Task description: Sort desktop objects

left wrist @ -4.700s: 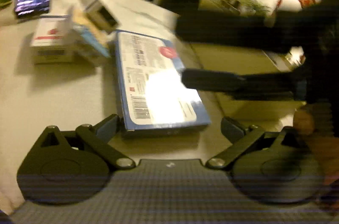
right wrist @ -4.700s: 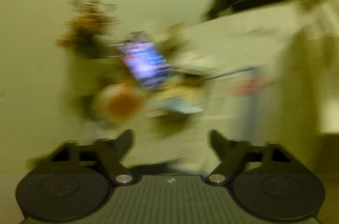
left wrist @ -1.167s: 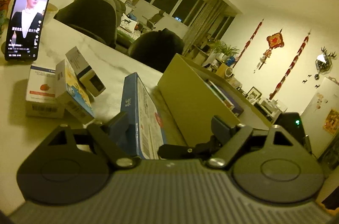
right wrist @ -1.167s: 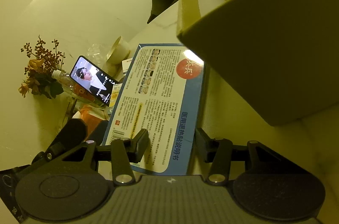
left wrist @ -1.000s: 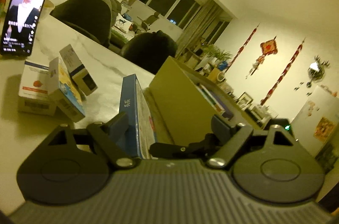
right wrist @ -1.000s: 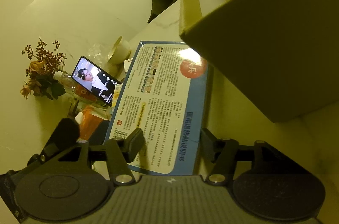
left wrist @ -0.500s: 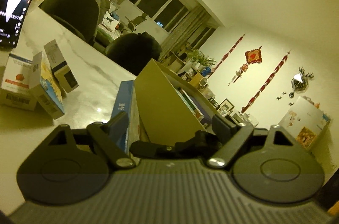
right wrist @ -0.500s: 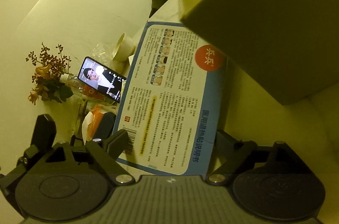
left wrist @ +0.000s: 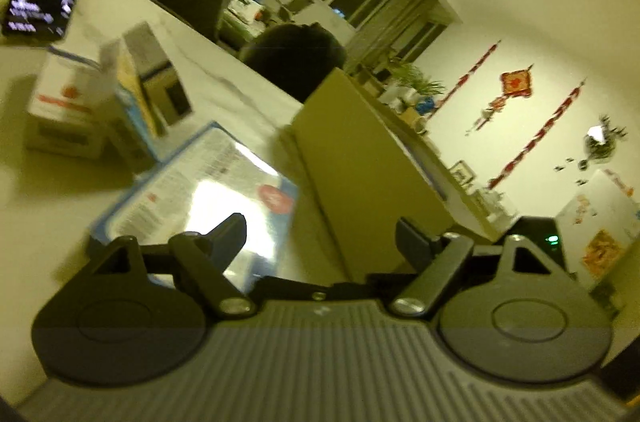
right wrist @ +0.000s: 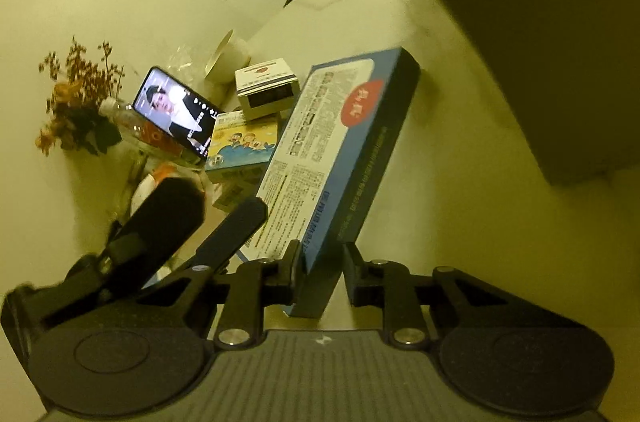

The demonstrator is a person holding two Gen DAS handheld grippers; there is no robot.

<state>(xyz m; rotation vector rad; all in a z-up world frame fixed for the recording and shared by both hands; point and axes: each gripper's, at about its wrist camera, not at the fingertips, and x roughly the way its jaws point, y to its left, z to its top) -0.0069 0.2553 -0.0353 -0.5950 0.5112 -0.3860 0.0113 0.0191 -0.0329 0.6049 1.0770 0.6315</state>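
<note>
Two claws share this moment, one in each of the person's hands. The right claw (right wrist: 322,274) has just been closing and now pinches the near corner of the flat blue box (right wrist: 340,150), its pads pressed on the box's thin edge. Half a second ago its jaws stood wide on either side of that same box without touching it. The blue box is tilted up on edge from the white table (right wrist: 460,182), printed face turned left; a second ago it lay lower and flatter.

The left claw (left wrist: 320,234) is open, with nothing between its fingers, and its jaws have narrowed slightly. In its view the blue box (left wrist: 208,182) lies just ahead to the left with its printed face now showing; half a second ago only its spine showed there. The tall cardboard box (left wrist: 360,174) stands just beside it on the right.

Farther out on the table are three small cartons (right wrist: 248,142), leaning against one another. Behind them a lit phone (right wrist: 176,110) stands propped up, beside a plastic bottle (right wrist: 132,126) and dried flowers (right wrist: 76,102). A paper cup (right wrist: 228,58) lies nearby.
</note>
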